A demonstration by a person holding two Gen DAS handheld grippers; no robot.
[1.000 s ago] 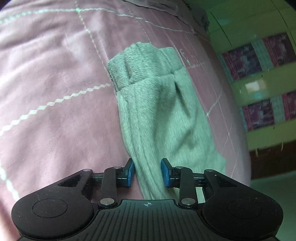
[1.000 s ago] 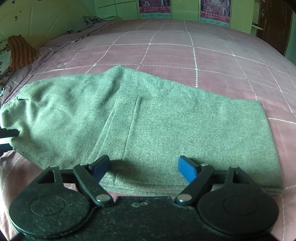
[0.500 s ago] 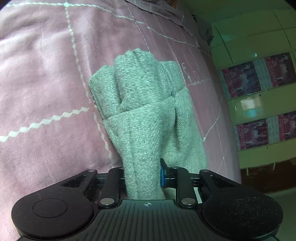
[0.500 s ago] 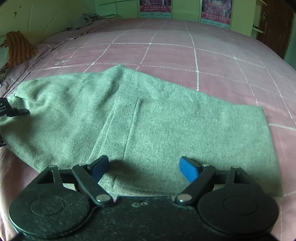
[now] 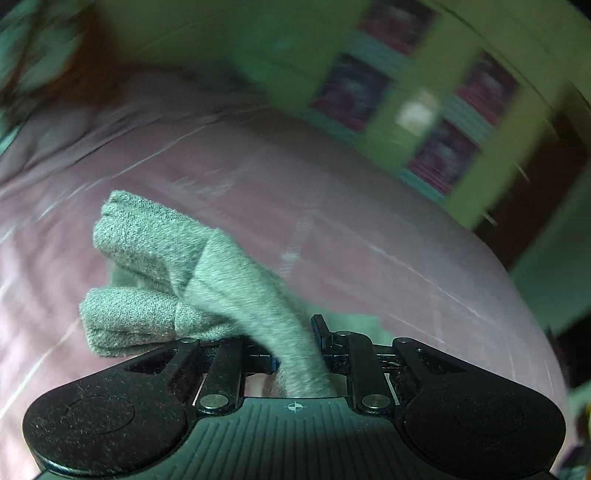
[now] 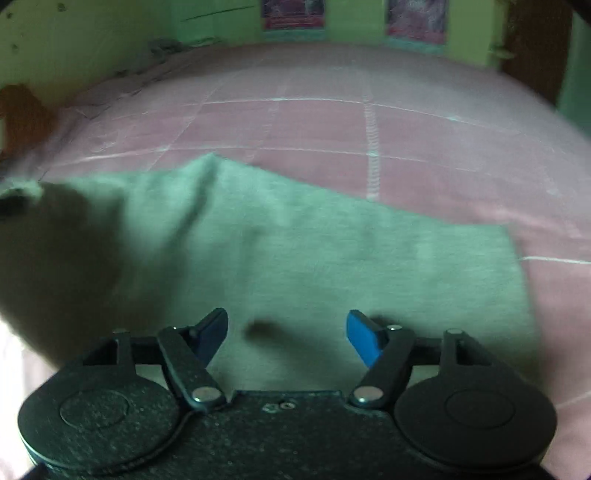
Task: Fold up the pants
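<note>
The grey-green pants (image 6: 332,258) lie across a pink checked bedspread (image 6: 332,122). My left gripper (image 5: 295,343) is shut on one end of the pants (image 5: 236,280), and that bunched end hangs lifted above the bed. In the right wrist view the lifted end rises at the left (image 6: 55,258). My right gripper (image 6: 288,332) is open and hovers just over the near edge of the pants, holding nothing.
The bedspread (image 5: 369,258) fills both views. Green walls with dark posters (image 6: 291,14) stand behind the bed. A dark door (image 6: 535,44) is at the far right. A rumpled cloth (image 6: 162,48) lies at the bed's far left corner.
My left gripper closed on the end of the pants and lifted it, swinging its view up towards the wall. My right gripper stayed open over the near edge.
</note>
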